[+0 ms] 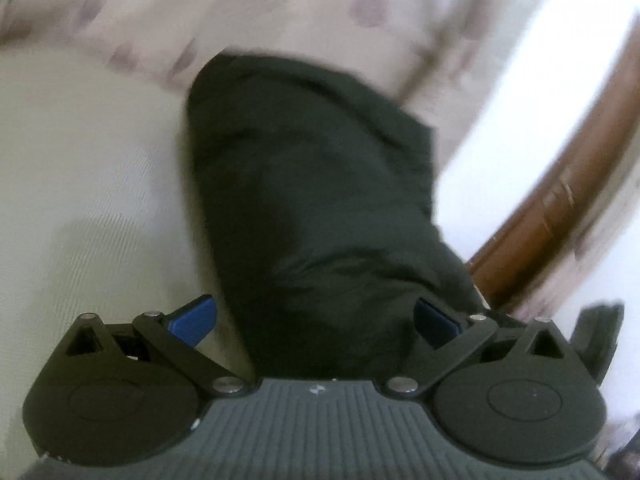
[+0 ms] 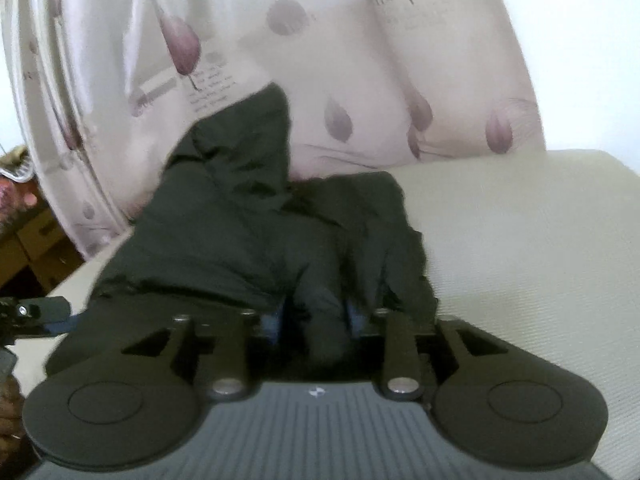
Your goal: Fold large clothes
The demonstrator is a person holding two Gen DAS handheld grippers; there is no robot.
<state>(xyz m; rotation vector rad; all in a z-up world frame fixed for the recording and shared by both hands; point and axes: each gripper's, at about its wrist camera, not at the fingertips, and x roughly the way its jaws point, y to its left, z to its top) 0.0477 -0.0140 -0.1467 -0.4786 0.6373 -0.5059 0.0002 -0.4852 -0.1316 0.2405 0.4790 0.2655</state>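
A dark green-black garment (image 1: 312, 168) lies bunched lengthwise on a cream mattress (image 1: 88, 184). My left gripper (image 1: 314, 320) is open wide, with its blue pads (image 1: 192, 320) on either side of the garment's near end and not pressing on it. In the right wrist view the same garment (image 2: 224, 220) lies crumpled, one corner resting up against the patterned fabric behind it. My right gripper (image 2: 315, 318) stands half open. A ridge of the dark cloth runs between its blue pads (image 2: 354, 316), which show no clear squeeze on it.
A pale fabric with a purple flower print (image 2: 360, 80) rises behind the garment. A brown wooden bed frame (image 1: 560, 208) curves along the right side. Brown boxes (image 2: 36, 240) stand beyond the mattress's left edge. Cream mattress (image 2: 520, 240) spreads to the right.
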